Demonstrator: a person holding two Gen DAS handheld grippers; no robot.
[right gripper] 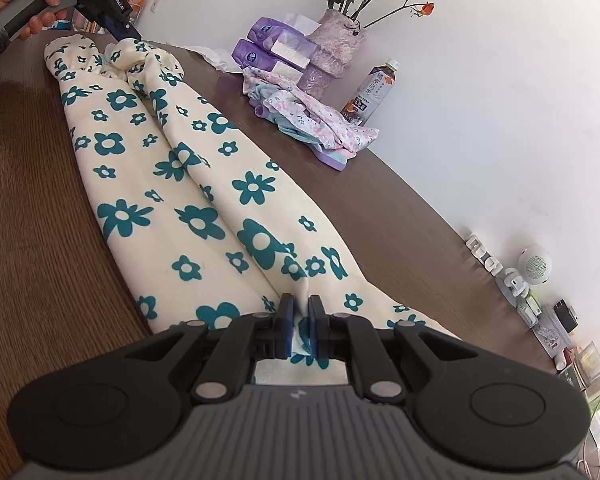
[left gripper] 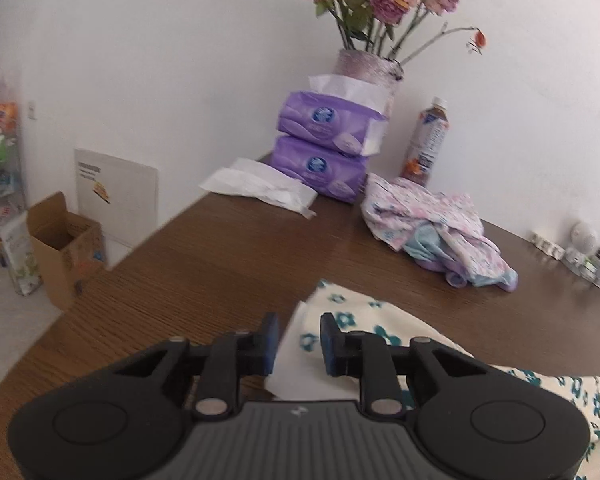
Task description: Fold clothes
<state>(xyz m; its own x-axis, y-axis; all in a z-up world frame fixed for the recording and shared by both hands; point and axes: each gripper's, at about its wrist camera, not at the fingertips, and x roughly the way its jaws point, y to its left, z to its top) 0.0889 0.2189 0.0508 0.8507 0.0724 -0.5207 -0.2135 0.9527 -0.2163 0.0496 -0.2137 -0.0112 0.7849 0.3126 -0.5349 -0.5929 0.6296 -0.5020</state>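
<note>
Two views. Left wrist: your left gripper is spread open w/ the floral garment end lying between its pads, not pinched. Table edge is close on the left; bare wood ahead as far as the pastel clothes pile.

Right wrist: your right gripper is clamped on a ridge of cloth at the near end. Garment lies long, doubled lengthwise; cross folds look left to do, and that pile's crumpled. Open wood on the left; clutter on the right.
</note>
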